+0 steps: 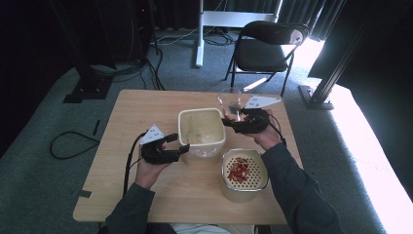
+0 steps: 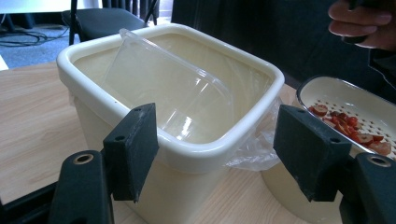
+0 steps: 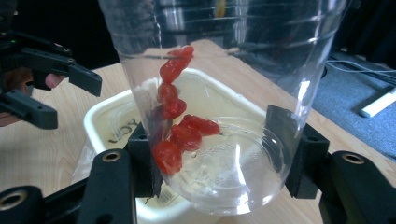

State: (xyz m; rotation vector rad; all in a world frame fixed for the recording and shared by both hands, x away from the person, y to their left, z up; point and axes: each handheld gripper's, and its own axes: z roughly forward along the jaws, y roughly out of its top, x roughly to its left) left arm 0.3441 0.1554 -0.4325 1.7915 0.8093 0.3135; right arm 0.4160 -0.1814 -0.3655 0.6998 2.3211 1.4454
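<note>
My right gripper (image 1: 229, 122) (image 3: 219, 154) is shut on a clear plastic cup (image 1: 230, 102) (image 3: 233, 70), held tilted beside the far right corner of a cream bin (image 1: 201, 111). Several red fruit pieces (image 3: 175, 109) cling to the cup's inner wall. My left gripper (image 1: 184, 148) (image 2: 217, 140) stands open at the bin's near left corner, and that corner (image 2: 196, 156) sits between its jaws. A clear plastic lid (image 2: 168, 88) leans inside the bin. A cream perforated bowl (image 1: 263, 168) (image 2: 345, 91) with red fruit pieces (image 1: 238, 170) stands at the bin's near right.
The wooden table (image 1: 146, 112) has bare room on its left side and along its front edge. A black folding chair (image 1: 265, 48) stands beyond the far edge. Thin plastic film (image 2: 254, 149) hangs from the bin's corner.
</note>
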